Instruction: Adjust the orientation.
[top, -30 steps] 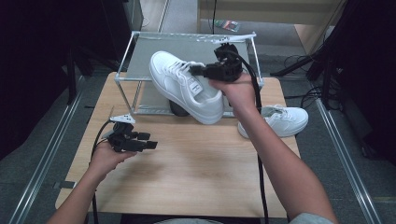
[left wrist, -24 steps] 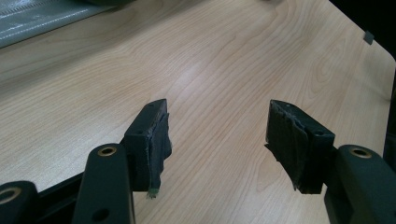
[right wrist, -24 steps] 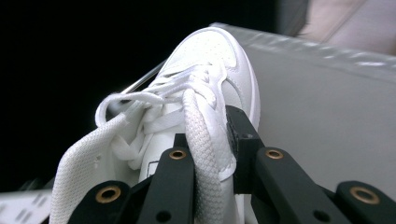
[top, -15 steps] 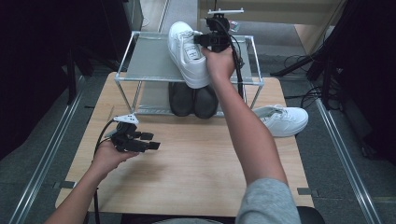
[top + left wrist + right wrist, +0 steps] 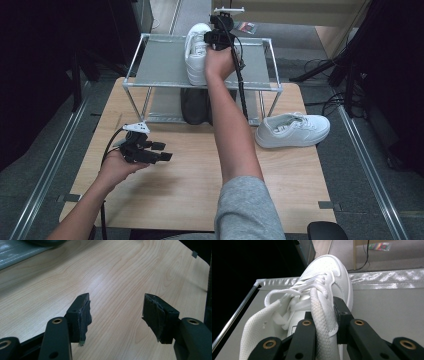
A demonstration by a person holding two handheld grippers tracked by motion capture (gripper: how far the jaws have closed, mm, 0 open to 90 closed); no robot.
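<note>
Carried farther since the earlier frame: white sneaker [image 5: 197, 52], now over the rack's top shelf [image 5: 155, 65], pinched at its collar by right gripper [image 5: 212, 37]. Left gripper [image 5: 116, 315]: jaws spread, empty, near table [image 5: 120, 272]. Right gripper view: sneaker overhangs far edge; early release risks tipping.

The shoe [image 5: 197, 55] on the rack is white all over — laces, mesh lining and perforated toe alike. The second shoe [image 5: 292, 131] on the bench [image 5: 190, 195] is the same white. The bench is pale wood with a flowing grain. The rack [image 5: 155, 60] has grey shelves and silvery rails. Under its top shelf sits a dark pair of shoes [image 5: 195, 105]. Both grippers — left gripper [image 5: 162, 156], right gripper [image 5: 212, 36] — are black, with brass-coloured rivets.
</note>
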